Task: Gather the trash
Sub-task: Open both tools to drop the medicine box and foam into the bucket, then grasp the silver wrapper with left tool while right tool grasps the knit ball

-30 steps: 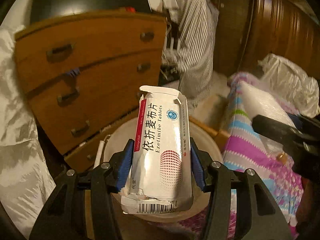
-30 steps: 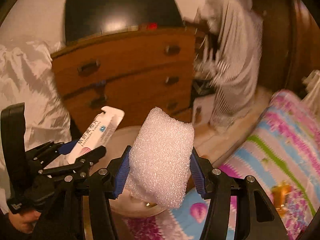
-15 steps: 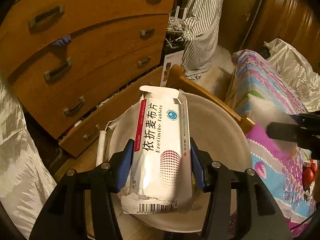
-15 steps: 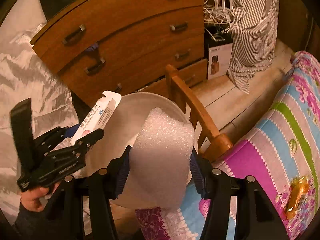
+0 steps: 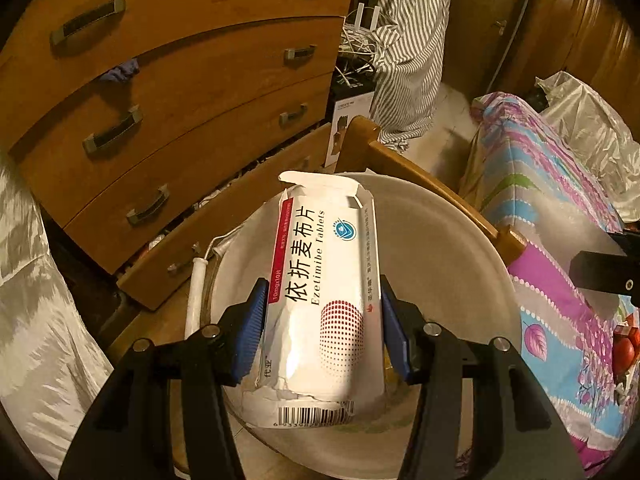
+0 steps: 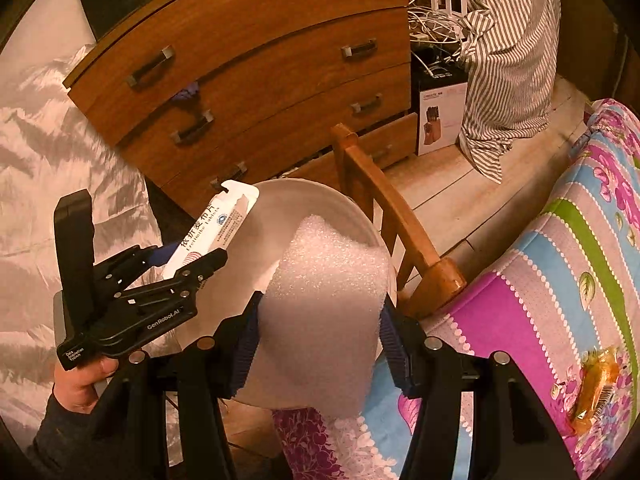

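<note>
My left gripper is shut on a torn white medicine box with a red stripe and holds it over a large white basin. The box and the left gripper also show in the right wrist view, above the basin. My right gripper is shut on a white foam piece, held above the basin's near rim beside the bed. An orange candy wrapper lies on the floral bed cover.
A wooden chest of drawers stands behind the basin, its bottom drawer ajar. A wooden chair back runs between basin and bed. Striped cloth, cables and a small carton sit on the floor. Silvery fabric lies left.
Both grippers have tilted down and moved forward over the basin, each still holding its item. The basin now fills more of both views.
</note>
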The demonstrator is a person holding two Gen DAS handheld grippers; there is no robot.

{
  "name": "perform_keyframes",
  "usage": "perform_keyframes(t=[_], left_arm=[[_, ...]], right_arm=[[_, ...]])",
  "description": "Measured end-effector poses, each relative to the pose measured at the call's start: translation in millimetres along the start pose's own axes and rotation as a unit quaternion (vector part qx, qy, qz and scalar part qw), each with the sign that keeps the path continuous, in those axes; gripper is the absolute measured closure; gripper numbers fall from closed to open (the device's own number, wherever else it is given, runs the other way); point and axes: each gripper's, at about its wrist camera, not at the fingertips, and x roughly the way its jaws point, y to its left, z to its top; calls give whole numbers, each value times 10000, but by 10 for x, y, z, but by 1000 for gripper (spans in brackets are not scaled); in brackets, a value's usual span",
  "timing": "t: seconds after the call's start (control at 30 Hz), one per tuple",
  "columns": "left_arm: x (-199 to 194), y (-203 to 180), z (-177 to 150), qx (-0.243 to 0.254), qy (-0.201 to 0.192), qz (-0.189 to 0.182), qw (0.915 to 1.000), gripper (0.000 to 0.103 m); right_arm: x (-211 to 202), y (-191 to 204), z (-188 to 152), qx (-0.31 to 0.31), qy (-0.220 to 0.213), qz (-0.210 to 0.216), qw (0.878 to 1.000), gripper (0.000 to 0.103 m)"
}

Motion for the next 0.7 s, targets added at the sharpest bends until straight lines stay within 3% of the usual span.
perform_keyframes(t=[0.23,0.27,0.3,0.33,0.37,0.7], left_arm=[[-11,-16,11,37,-34,56,10000,50],[-11,-10,15,36,-36,95,9999,47],[-17,2,22,25,-51,153,9999,39],[-24,10,25,10,-76,217,9997,33],[-33,26,29,-10,-113,277,9996,28],[-121,116,41,-55,-224,290,9993,28]], right_arm=[[2,9,-2,-5,4,33,10000,44],[5,15,6,11,-4,42,10000,34],[1,19,8,33,-21,90,10000,24],[-13,29,11,38,-52,148,9999,22],[-25,40,13,34,-78,154,9998,22],[-179,-20,-43,177,-264,216,9993,22]])
